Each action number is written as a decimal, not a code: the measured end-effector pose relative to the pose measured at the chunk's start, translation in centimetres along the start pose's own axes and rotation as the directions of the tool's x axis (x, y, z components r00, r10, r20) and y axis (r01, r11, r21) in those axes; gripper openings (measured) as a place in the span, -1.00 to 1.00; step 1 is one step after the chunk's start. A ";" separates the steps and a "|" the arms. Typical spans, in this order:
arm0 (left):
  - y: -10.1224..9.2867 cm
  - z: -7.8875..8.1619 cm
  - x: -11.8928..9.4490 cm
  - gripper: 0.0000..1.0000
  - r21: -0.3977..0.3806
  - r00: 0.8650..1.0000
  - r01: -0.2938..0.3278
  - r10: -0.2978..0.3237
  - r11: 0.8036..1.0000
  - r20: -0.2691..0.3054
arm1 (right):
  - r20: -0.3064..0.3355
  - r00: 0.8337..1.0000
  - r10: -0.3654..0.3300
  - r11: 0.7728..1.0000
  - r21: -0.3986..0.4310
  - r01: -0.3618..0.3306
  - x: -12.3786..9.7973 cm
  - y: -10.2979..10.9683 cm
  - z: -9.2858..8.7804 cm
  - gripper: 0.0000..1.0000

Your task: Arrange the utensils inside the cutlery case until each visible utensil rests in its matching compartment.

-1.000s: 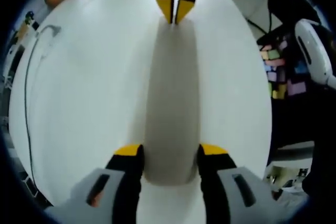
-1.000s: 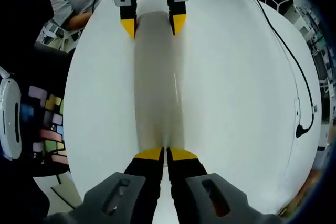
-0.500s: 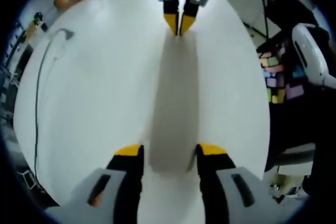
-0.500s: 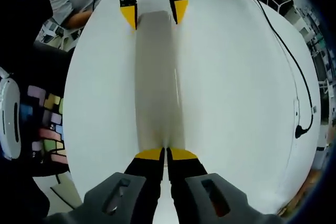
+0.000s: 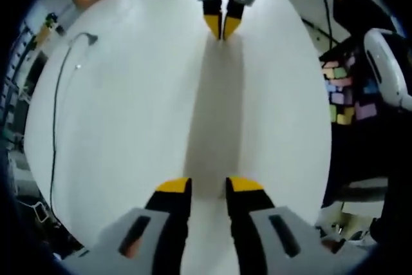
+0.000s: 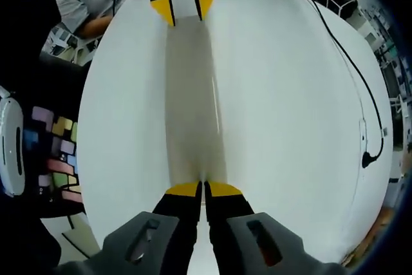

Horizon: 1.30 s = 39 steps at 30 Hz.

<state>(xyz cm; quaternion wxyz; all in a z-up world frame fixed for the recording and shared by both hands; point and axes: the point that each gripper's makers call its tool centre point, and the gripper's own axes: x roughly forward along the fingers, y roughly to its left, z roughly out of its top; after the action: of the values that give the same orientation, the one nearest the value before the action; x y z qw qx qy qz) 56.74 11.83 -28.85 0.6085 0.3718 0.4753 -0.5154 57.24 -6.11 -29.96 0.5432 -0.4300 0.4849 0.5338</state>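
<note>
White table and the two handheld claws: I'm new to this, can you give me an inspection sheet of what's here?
Surface: round white table, plain and bare.
Job's things: long pale grey object, perhaps the cutlery case, lying between the grippers; utensils: nothing seen.
Clutter: nothing seen.
Grippers: right gripper shut, tips meeting at the object's near end; left gripper open, jaws apart at the far end.
Cables: thin black cable along the table's edge.
Surroundings: person in a grey shirt; pastel coloured squares beside the table.
</note>
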 end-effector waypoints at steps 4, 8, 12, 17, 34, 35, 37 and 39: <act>0.2 -0.1 0.1 -0.57 0.009 1.000 -0.013 0.013 1.000 -0.025 | 0.020 1.000 0.001 1.000 0.009 -0.001 0.0 0.0 0.0 -0.97; 0.2 -0.2 0.2 -0.58 0.034 0.999 -0.019 0.021 0.999 -0.049 | 0.026 1.000 0.000 1.000 0.008 0.000 0.0 0.0 0.0 -0.97; 0.3 -0.4 0.6 -0.59 0.010 0.997 -0.030 0.031 1.000 -0.070 | 0.020 1.000 -0.002 1.000 0.001 0.002 0.0 0.0 0.0 -0.97; 0.3 -0.3 0.6 -0.59 0.015 0.996 -0.028 0.029 0.999 -0.083 | 0.018 1.000 -0.008 1.000 0.000 0.008 0.0 0.0 0.0 -0.97; 0.4 -0.3 0.6 -0.59 0.015 0.998 -0.011 0.012 1.000 -0.067 | 0.005 1.000 -0.012 1.000 -0.011 0.012 0.1 0.1 0.1 -0.98; 0.4 -0.3 0.6 -0.59 0.016 0.997 -0.011 0.012 1.000 -0.073 | 0.005 1.000 -0.012 1.000 -0.011 0.012 0.1 0.1 0.1 -0.98; 0.4 -0.2 0.6 -0.59 0.018 0.996 -0.013 0.014 1.000 -0.085 | 0.000 1.000 -0.017 1.000 -0.016 0.017 0.0 0.1 0.1 -0.98; 0.4 -0.3 0.6 -0.59 0.017 0.996 -0.015 0.017 1.000 -0.090 | 0.000 1.000 -0.022 1.000 -0.020 0.022 0.0 0.2 0.1 -0.98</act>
<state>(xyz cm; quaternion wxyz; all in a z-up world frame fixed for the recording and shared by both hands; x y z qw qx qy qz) 57.08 12.04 -29.48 0.5873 0.4036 0.4950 -0.4971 57.08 -6.01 -29.93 0.5448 -0.4409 0.4747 0.5324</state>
